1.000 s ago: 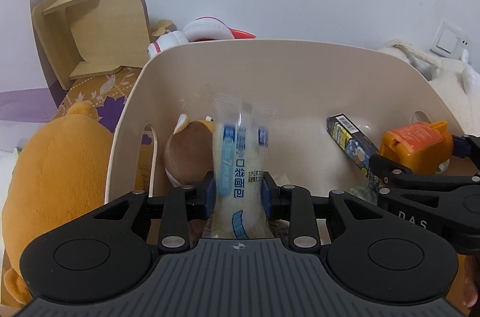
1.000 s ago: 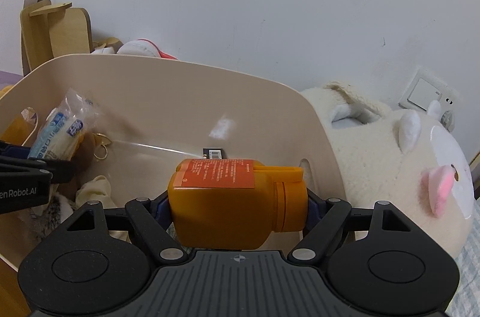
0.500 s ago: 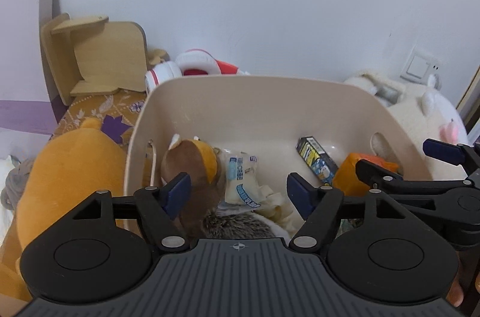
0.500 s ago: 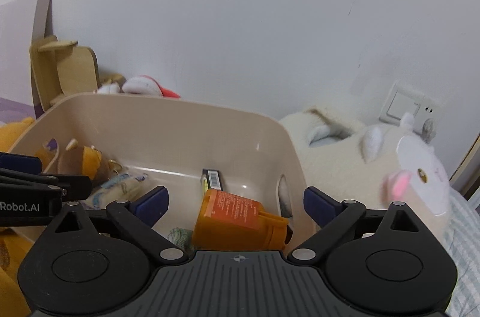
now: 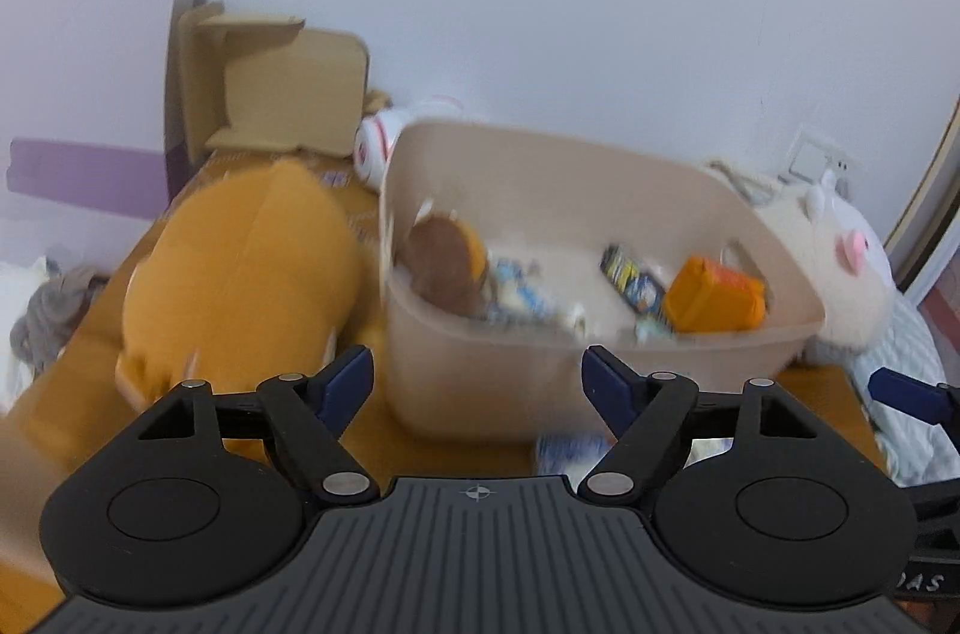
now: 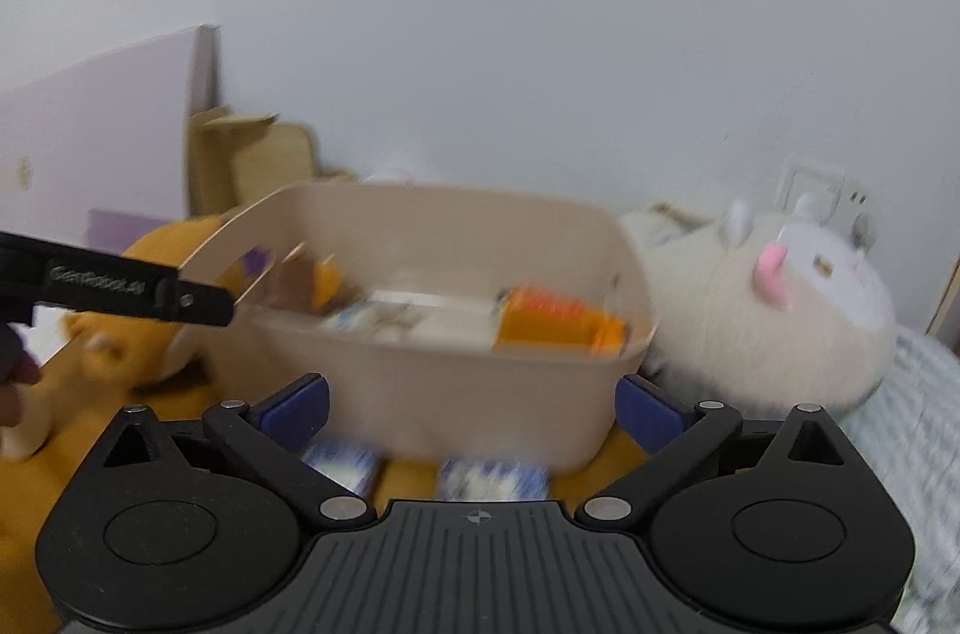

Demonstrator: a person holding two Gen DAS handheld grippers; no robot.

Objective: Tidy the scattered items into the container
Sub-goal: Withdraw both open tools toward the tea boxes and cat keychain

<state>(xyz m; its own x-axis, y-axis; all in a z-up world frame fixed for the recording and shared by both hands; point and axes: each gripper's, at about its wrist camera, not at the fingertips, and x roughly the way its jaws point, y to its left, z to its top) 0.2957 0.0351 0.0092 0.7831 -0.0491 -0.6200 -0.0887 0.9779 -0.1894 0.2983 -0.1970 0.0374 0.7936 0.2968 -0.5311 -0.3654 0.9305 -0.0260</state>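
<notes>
Left claw (image 5: pixel 477 379): jaws apart, holding nothing.
Right claw (image 6: pixel 471 403): jaws apart, holding nothing.
Container (image 5: pixel 498 382): ahead of both claws, beyond the fingertips.
Orange bottle (image 6: pixel 555 319): inside container, forward-right of right claw.
Blue-white packets (image 6: pixel 492 478): just below right claw, outside container.

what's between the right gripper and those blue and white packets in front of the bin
Nothing visible. The two blurred blue-and-white packets lie on the orange surface just ahead of the open right gripper, before the beige plastic bin.

Plush toys, wooden stand and wall socket

A large orange plush toy (image 5: pixel 240 268) lies left; a white plush toy (image 6: pixel 774 316) right, beneath a wall socket (image 6: pixel 810 181); a wooden stand (image 5: pixel 282 84) behind.
</notes>
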